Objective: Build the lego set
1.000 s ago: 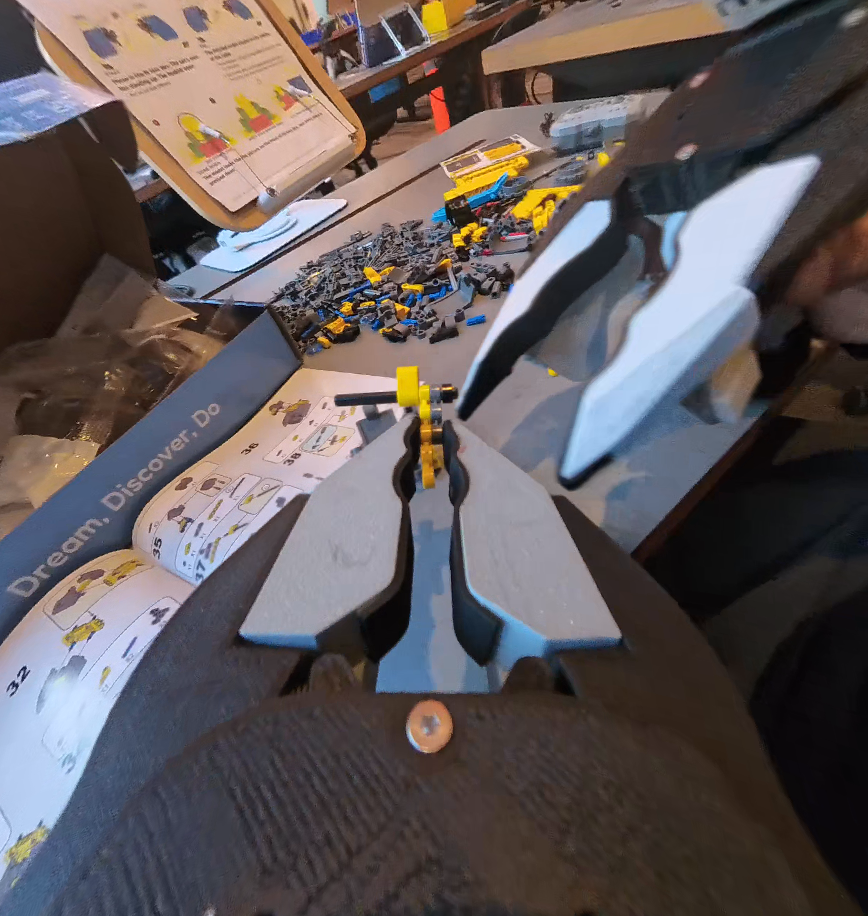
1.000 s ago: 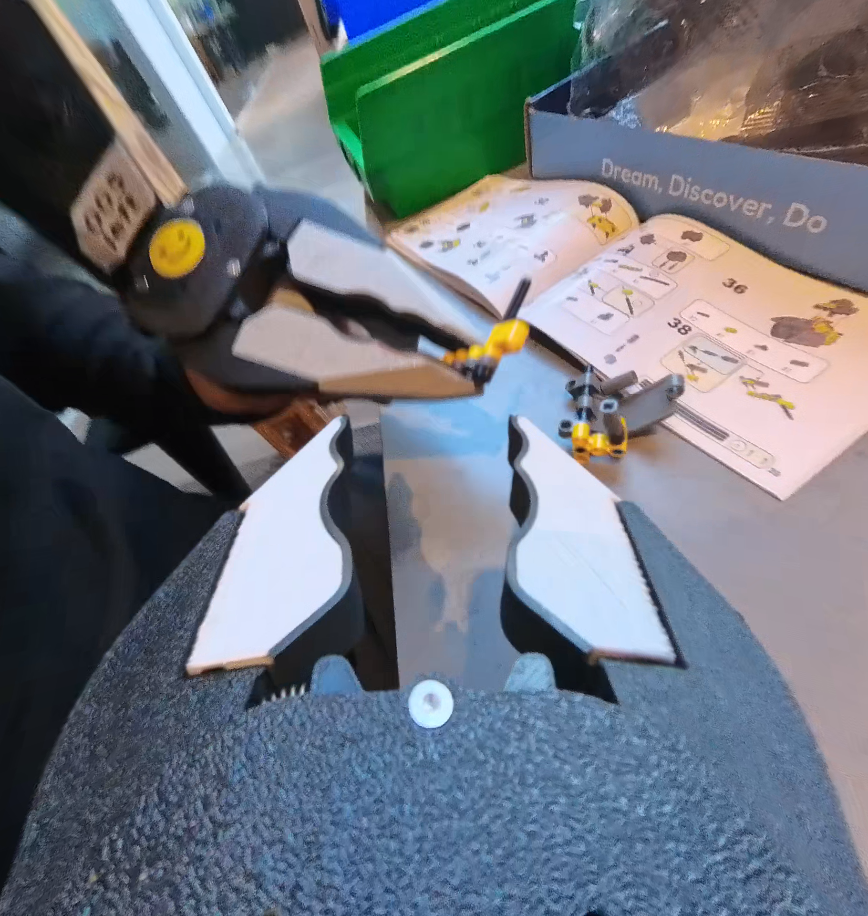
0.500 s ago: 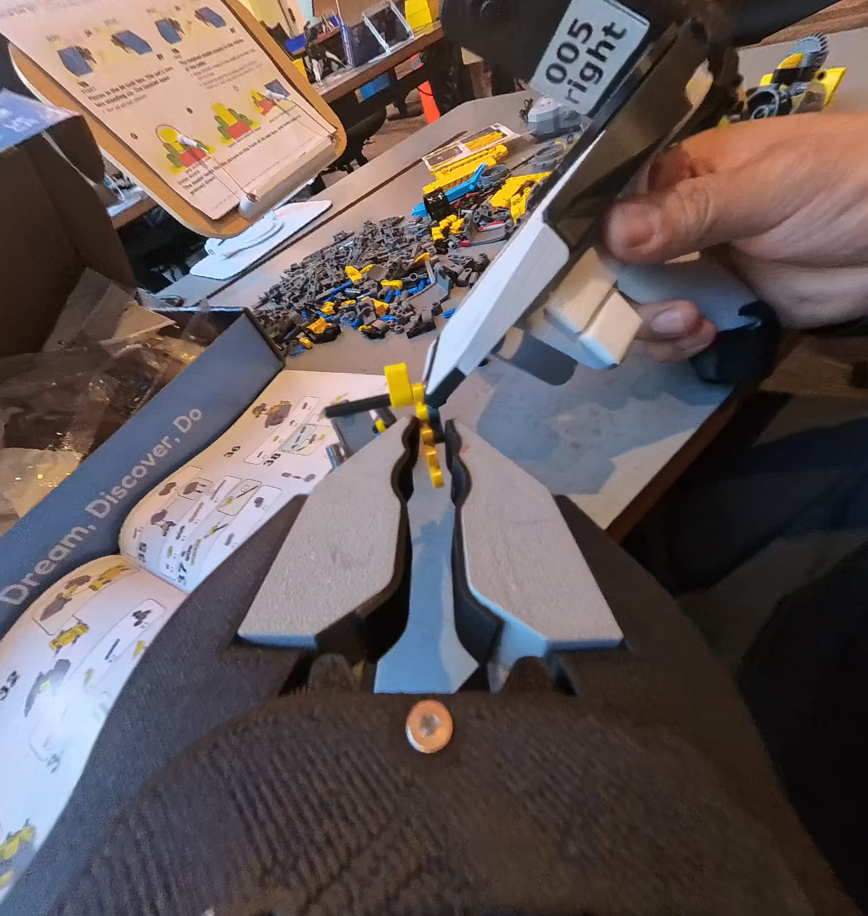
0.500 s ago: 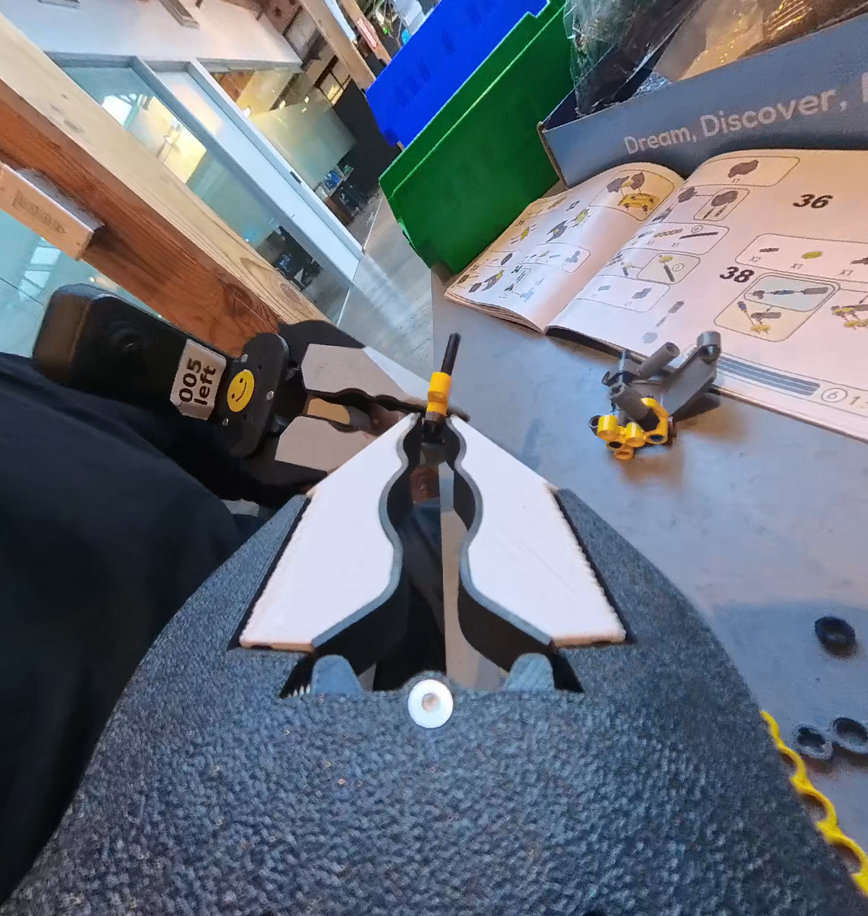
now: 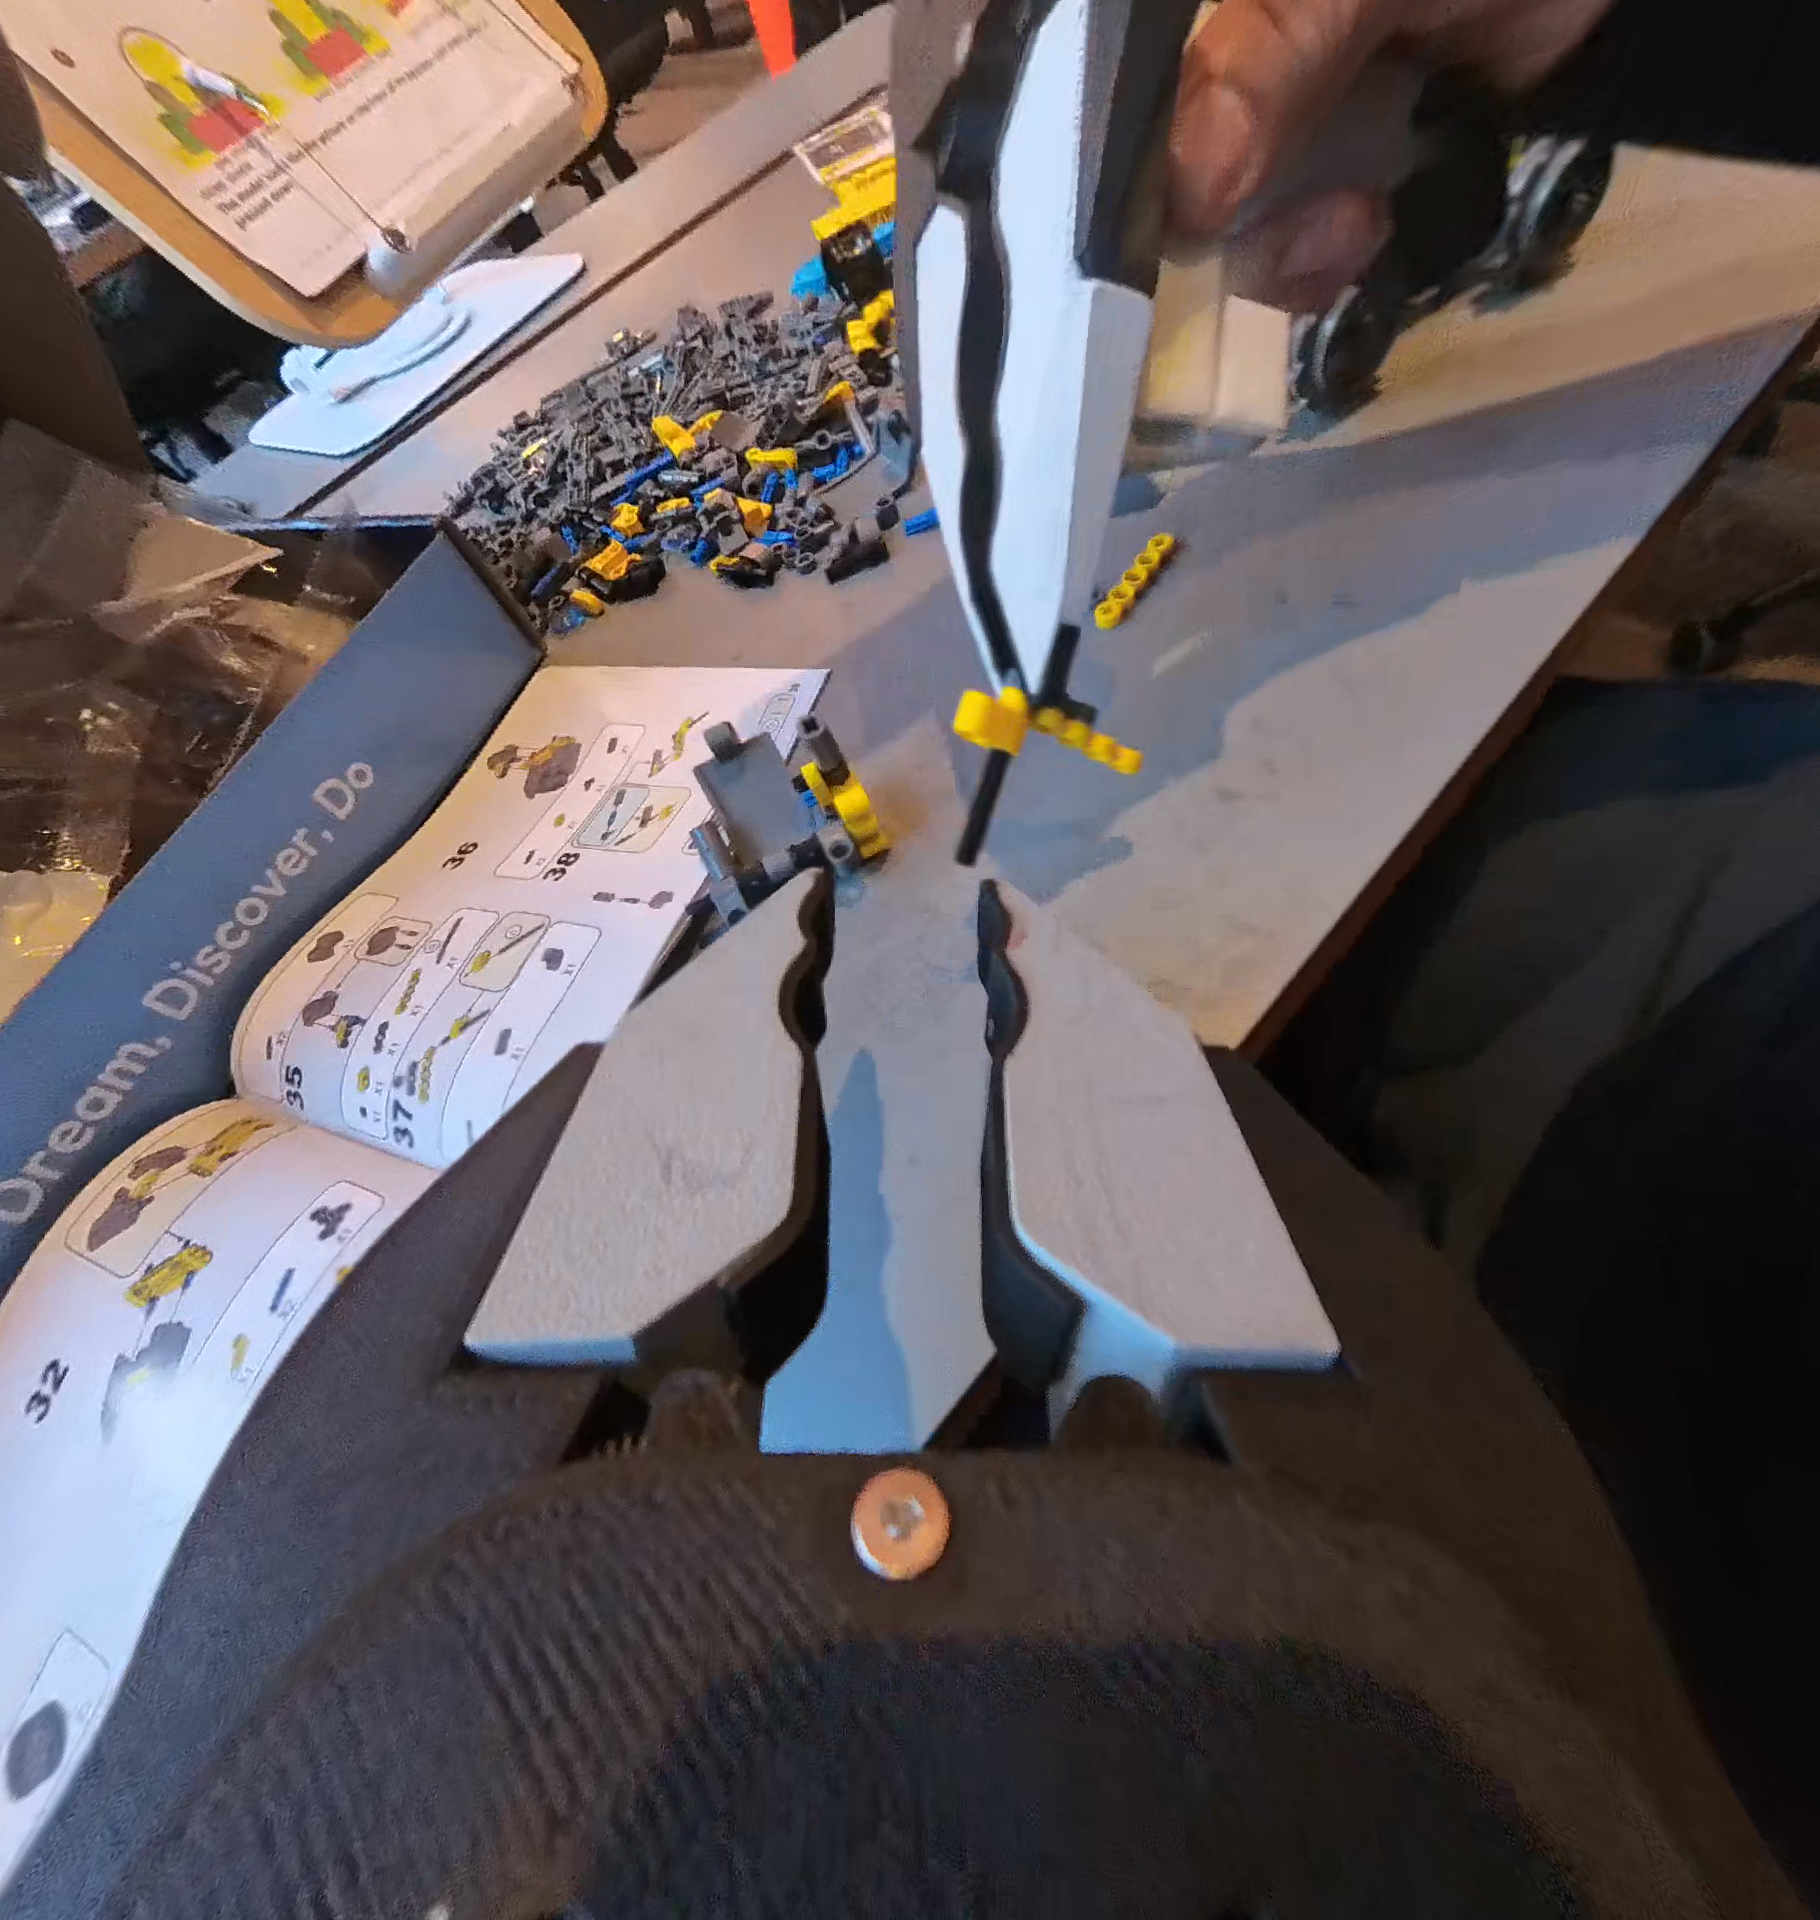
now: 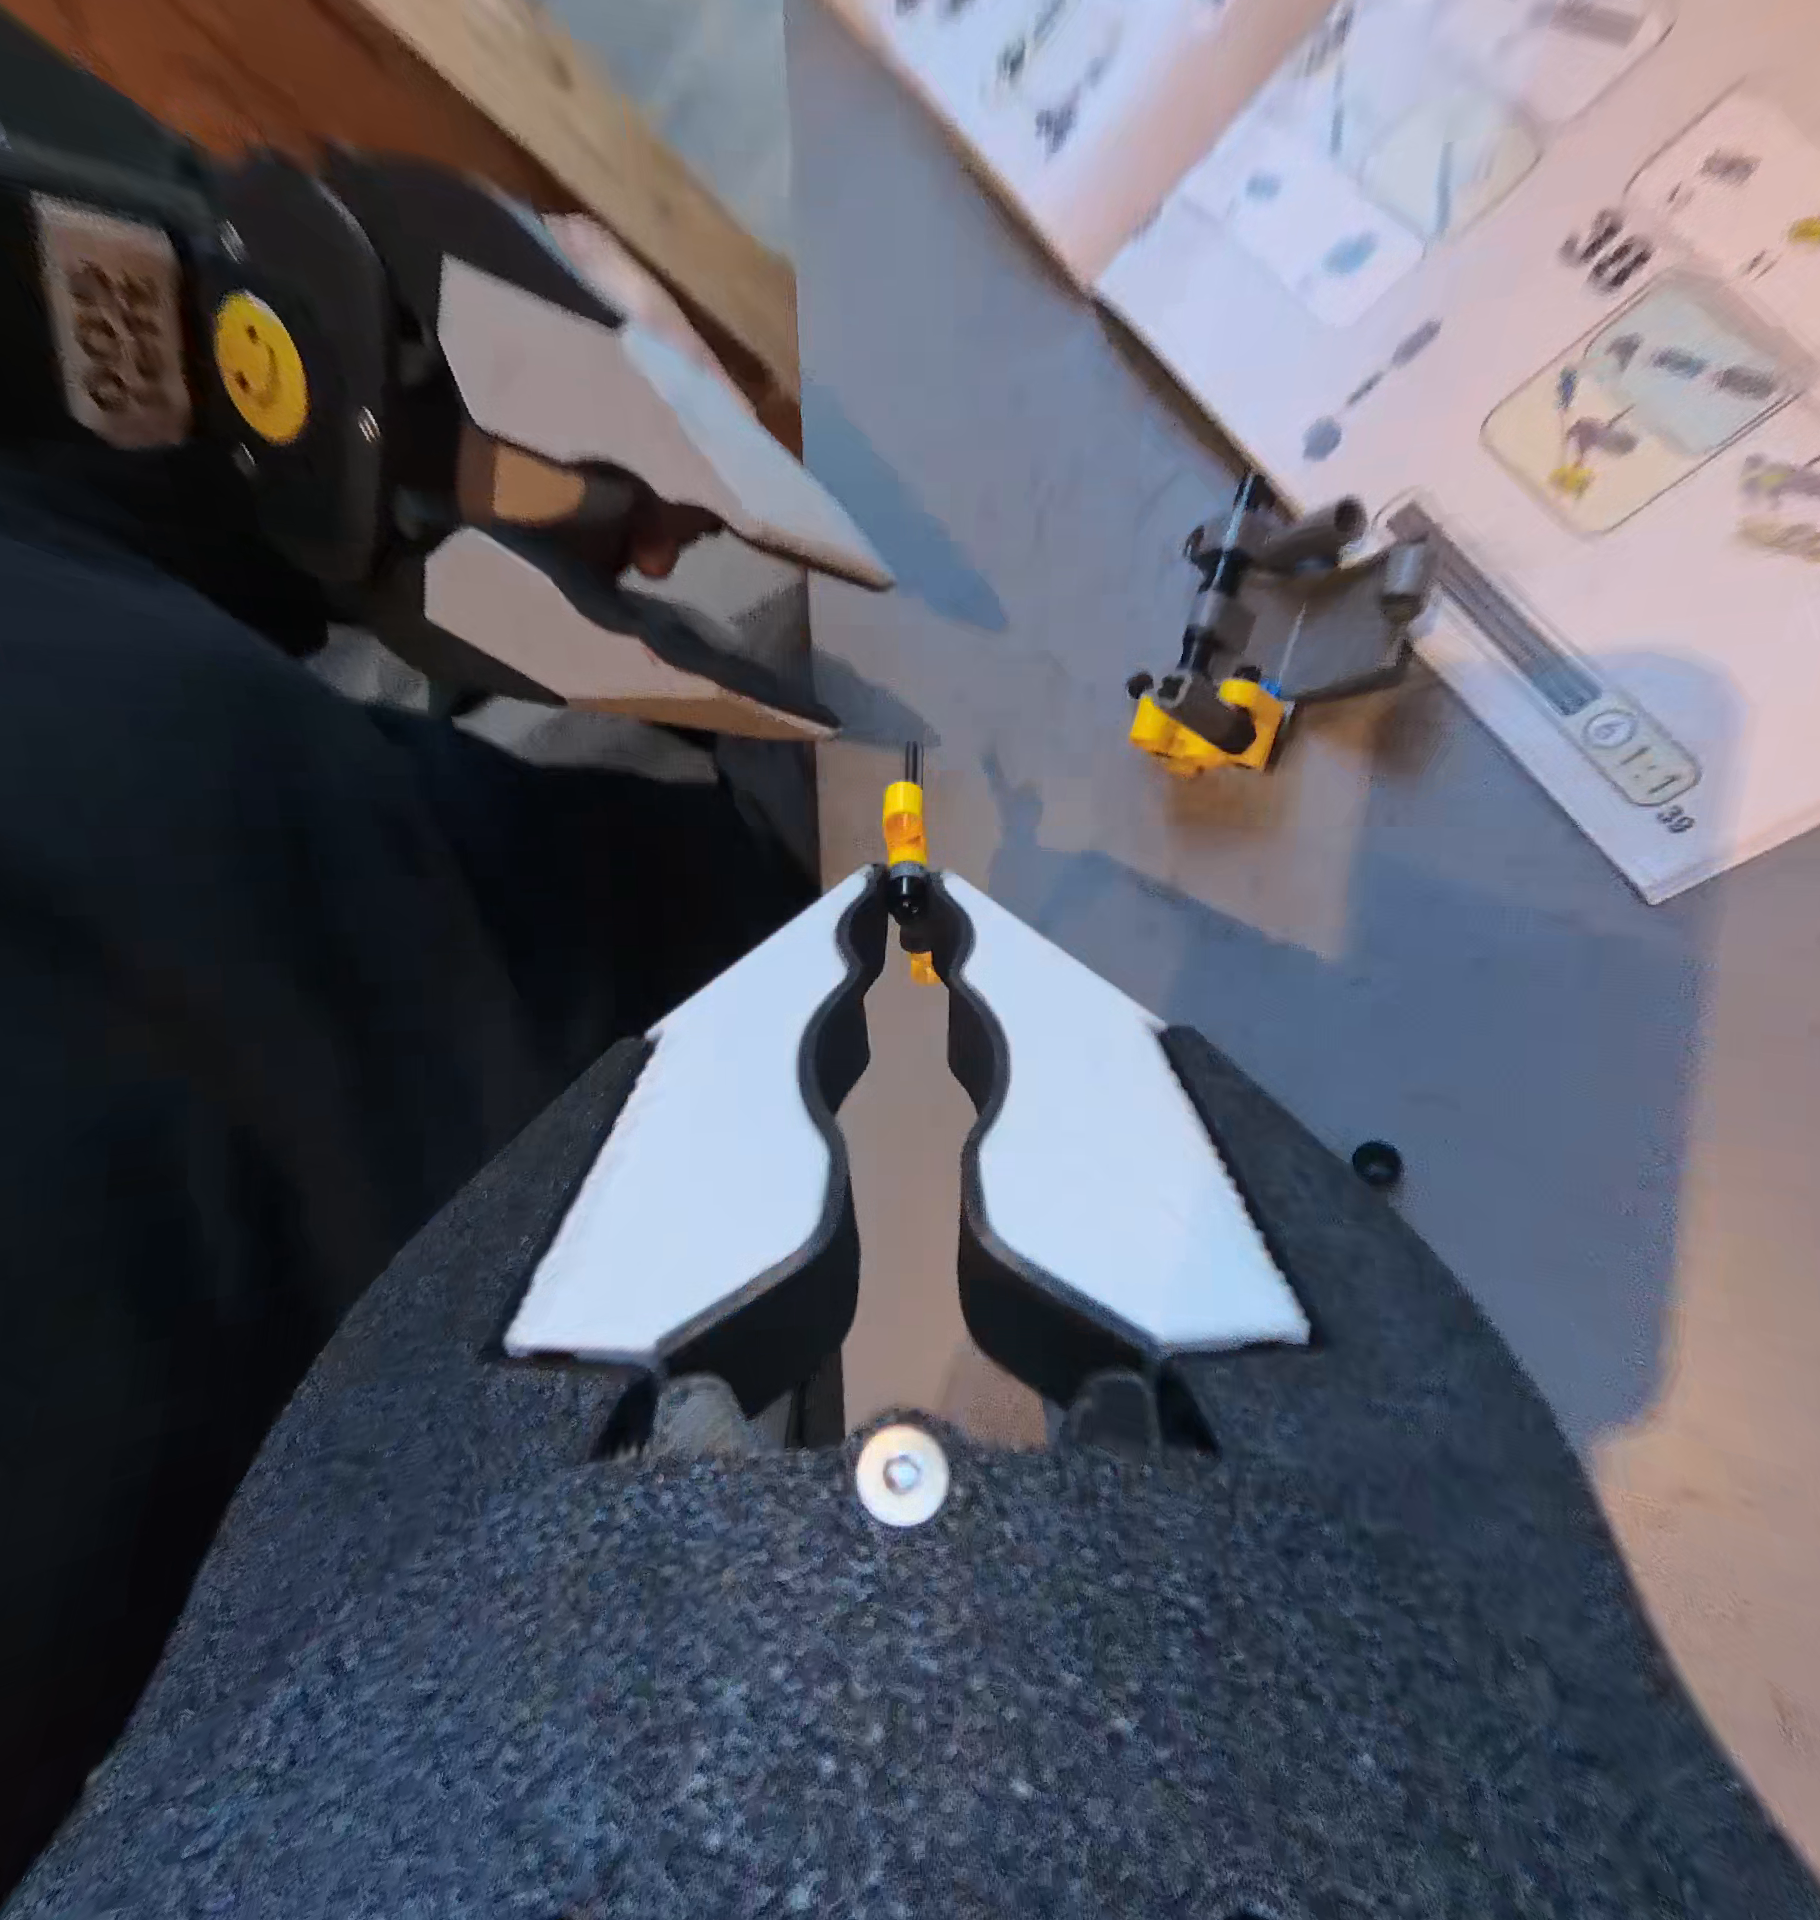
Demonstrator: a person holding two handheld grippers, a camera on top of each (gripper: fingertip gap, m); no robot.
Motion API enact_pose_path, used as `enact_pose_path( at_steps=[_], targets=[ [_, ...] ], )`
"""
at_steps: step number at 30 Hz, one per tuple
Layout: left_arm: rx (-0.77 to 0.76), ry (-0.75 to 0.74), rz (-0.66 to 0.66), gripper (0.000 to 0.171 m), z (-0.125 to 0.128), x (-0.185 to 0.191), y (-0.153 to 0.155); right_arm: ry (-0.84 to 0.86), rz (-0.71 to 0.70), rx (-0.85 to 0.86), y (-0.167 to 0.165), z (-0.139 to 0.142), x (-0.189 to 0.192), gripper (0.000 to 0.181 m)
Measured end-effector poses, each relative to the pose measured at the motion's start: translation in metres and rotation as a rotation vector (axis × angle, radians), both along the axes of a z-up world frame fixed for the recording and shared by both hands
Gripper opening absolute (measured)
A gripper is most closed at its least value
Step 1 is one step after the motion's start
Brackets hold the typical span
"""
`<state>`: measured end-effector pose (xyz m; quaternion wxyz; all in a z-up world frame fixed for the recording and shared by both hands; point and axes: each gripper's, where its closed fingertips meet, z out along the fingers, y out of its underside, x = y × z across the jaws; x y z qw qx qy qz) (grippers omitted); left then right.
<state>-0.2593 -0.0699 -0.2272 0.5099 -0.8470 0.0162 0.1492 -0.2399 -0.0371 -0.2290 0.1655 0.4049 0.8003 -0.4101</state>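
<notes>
My right gripper (image 6: 904,883) had its two fingers (image 6: 1072,1143) clamped on one small piece (image 6: 904,821): a black axle carrying a yellow bush and a yellow beam. In the left wrist view that same gripper (image 5: 1025,681) came down from twelve o'clock, a hand (image 5: 1290,145) wrapped round it, and the piece (image 5: 1031,727) hung at its tips above the grey bench (image 5: 1405,644), the axle pointing down toward six o'clock.

My left gripper (image 5: 901,899) held nothing. Its two fingers (image 5: 677,1122) stood apart, with bare bench showing between them, and the axle's lower end was just beyond their tips. In the right wrist view it (image 6: 864,655) lay at ten o'clock, spread, near the piece but not touching it.

One grey and yellow sub-assembly (image 5: 792,810) rested on the bench at eleven o'clock of my left fingers, touching the edge of one open booklet (image 5: 449,956). One grey box wall (image 5: 262,831) ran along the booklet at nine o'clock. One loose yellow beam (image 5: 1134,580) lay at one o'clock, apart from one heap of mixed parts (image 5: 698,488) farther off at eleven. One board on a stand (image 5: 314,156) stood behind the heap. One small black ring (image 6: 1375,1161) lay on the bench at three o'clock in the right wrist view.
</notes>
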Motion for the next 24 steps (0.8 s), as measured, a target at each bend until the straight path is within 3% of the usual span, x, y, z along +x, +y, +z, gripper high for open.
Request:
enact_pose_path(
  at_steps=[6, 10, 19, 24],
  targets=[
    [-0.127, -0.046, -0.089, 0.027, -0.025, 0.013, 0.014, -0.097, 0.153, 0.135, -0.007, -0.021, 0.000, 0.006],
    [-0.209, -0.082, -0.088, 0.006, -0.042, 0.012, 0.014, -0.115, 0.197, 0.154, -0.012, -0.025, -0.004, 0.006],
    [-0.155, -0.282, -0.090, 0.005, -0.042, 0.014, 0.015, -0.130, 0.186, 0.090, -0.015, -0.024, -0.014, 0.007],
    [-0.134, -0.291, -0.100, 0.006, -0.041, 0.014, 0.016, -0.140, 0.173, 0.028, -0.017, -0.022, -0.017, 0.006]
  ],
)
